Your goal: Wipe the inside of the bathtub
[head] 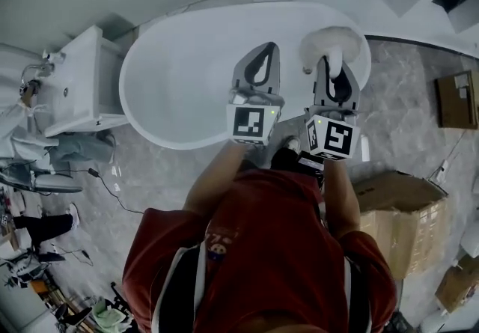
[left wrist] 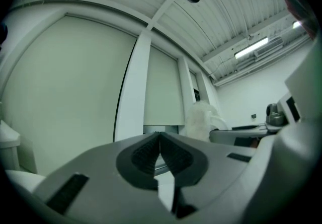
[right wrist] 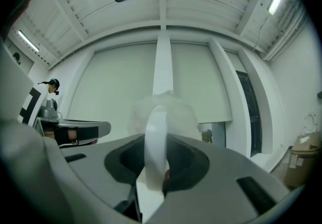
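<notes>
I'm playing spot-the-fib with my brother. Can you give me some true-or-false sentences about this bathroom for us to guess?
1. The right gripper is shut on the handle of a fluffy white duster. True.
2. The left gripper holds a sponge. False: its jaws are together with nothing between them.
3. The bathtub is white. True.
4. The person wears a blue top. False: the top is red.
5. Cardboard boxes stand on the floor on the person's right. True.
</notes>
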{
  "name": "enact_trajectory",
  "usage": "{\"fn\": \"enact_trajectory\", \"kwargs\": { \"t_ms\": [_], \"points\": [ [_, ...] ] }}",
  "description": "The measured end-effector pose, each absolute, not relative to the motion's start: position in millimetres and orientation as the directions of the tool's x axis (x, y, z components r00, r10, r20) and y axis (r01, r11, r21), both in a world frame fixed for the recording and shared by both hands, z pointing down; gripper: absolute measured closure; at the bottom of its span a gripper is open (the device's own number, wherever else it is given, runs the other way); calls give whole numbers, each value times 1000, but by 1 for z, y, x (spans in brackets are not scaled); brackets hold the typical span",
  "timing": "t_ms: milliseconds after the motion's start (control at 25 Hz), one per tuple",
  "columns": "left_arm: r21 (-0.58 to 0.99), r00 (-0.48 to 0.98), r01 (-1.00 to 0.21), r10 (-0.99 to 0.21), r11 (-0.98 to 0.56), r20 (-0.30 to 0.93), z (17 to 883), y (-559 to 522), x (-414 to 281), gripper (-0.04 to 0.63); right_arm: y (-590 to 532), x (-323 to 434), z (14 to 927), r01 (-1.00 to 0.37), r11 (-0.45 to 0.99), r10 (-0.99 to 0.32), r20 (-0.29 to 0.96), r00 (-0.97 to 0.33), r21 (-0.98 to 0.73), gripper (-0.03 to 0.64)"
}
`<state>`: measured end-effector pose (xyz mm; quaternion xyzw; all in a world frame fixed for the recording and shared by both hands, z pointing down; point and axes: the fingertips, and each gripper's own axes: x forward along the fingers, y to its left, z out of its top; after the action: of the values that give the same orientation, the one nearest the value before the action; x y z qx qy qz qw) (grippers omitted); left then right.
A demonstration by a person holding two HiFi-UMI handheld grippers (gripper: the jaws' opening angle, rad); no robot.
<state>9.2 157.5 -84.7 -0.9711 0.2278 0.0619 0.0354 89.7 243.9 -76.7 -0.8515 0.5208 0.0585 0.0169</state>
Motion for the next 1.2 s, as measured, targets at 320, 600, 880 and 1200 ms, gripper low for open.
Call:
{"fn": "enact_trajectory", "kwargs": {
  "t_ms": [320, 600, 880, 1200],
  "points": [
    [-84, 857, -513, -503, -855, -114, -78, 147, 57, 578, 223, 148, -67, -923, -384, -918, -100, 383, -13, 525],
    [-8, 822, -563, -558, -827, -114, -74, 118, 62, 578, 189, 155, -53, -942, -335, -940, -63, 335, -14, 525],
    [-4, 822, -562, -558, -827, -112, -62, 65, 65, 578, 134, 156, -46, -944, -330, -944, -27, 330, 3, 525],
    [47, 801, -590, -592, -806, -93, -42, 13, 53, 578, 82, 154, -30, -952, -304, -952, 26, 305, 42, 525]
  ]
}}
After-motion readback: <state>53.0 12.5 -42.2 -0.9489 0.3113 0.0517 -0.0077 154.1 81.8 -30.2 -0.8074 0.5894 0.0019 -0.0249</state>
